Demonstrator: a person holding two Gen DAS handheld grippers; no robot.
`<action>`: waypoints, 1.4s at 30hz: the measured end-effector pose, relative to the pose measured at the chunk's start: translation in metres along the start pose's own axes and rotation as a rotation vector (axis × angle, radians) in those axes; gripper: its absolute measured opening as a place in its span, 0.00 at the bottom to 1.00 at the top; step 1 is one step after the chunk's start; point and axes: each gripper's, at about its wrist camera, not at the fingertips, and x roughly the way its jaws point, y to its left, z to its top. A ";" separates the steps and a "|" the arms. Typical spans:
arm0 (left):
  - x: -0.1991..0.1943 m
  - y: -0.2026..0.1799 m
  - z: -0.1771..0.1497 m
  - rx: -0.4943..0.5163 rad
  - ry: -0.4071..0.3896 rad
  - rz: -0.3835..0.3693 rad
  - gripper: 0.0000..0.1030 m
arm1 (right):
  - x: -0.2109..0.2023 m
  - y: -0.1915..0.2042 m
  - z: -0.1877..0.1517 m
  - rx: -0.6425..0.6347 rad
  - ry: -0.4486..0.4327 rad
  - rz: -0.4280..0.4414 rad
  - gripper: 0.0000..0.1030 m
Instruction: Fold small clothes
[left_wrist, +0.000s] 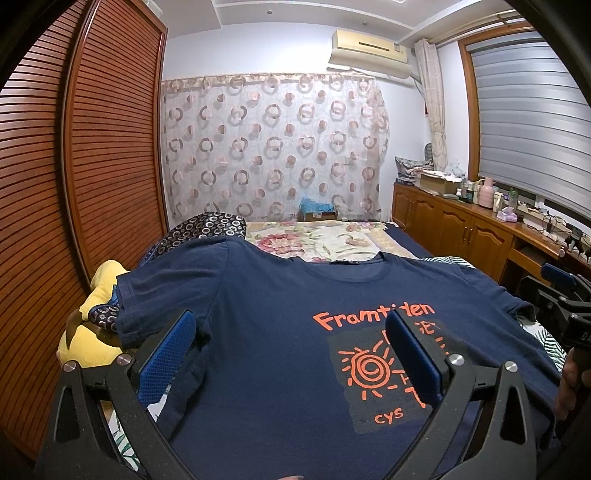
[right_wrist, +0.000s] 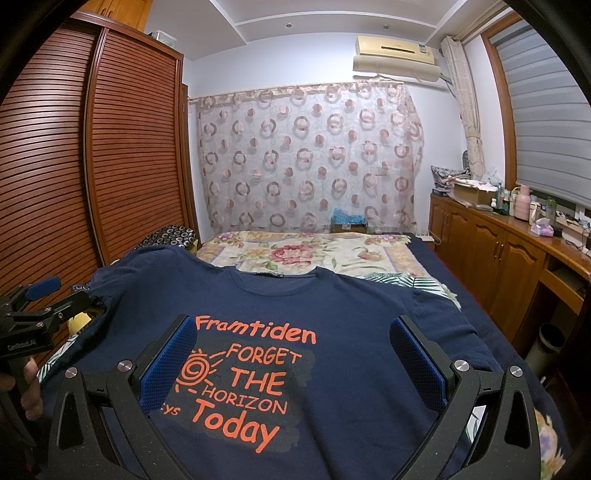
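we are looking at a navy blue cotton t-shirt with an orange printed slogan and sun (right_wrist: 295, 332), which is lying face up and spread flat on the bed with the flowered cream quilt (right_wrist: 314, 254), neck hole pointing away from us toward the sheer curtain with ringed circles (right_wrist: 306, 155). it is sitting this way, we judge, so that both sleeves and the hem are open to us before any fold is begun.

we are holding the left gripper with blue ribbed pads (left_wrist: 291, 339) low over the shirt's left half, jaws spread wide and gripping nothing; its left pad is hanging just beside the left short sleeve (left_wrist: 147, 302), which is drooping over a yellow soft toy (left_wrist: 99, 295) at the bed's edge. we are holding the right gripper with the same blue pads (right_wrist: 293, 345) above the print, also gaping wide and empty, framing the lettering between its fingers. in each view the other gripper is showing at the frame edge with a hand (right_wrist: 29, 387) round its handle.

the shirt is looking smooth across the chest, so we are judging the task at its start: nothing is folded yet. the next move is likely calling for each gripper to reach outward to a sleeve or shoulder edge. the risk we are seeing is the left sleeve sagging off the side and dragging the cloth askew.
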 end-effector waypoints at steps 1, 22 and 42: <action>0.000 0.000 0.000 0.000 0.000 0.000 1.00 | 0.000 0.000 0.000 0.000 -0.001 -0.001 1.00; -0.001 0.000 0.000 0.002 -0.005 -0.001 1.00 | 0.001 0.001 0.000 0.004 -0.003 0.000 1.00; -0.004 0.008 0.016 0.004 0.000 0.003 1.00 | 0.004 0.004 -0.002 -0.002 0.001 0.019 1.00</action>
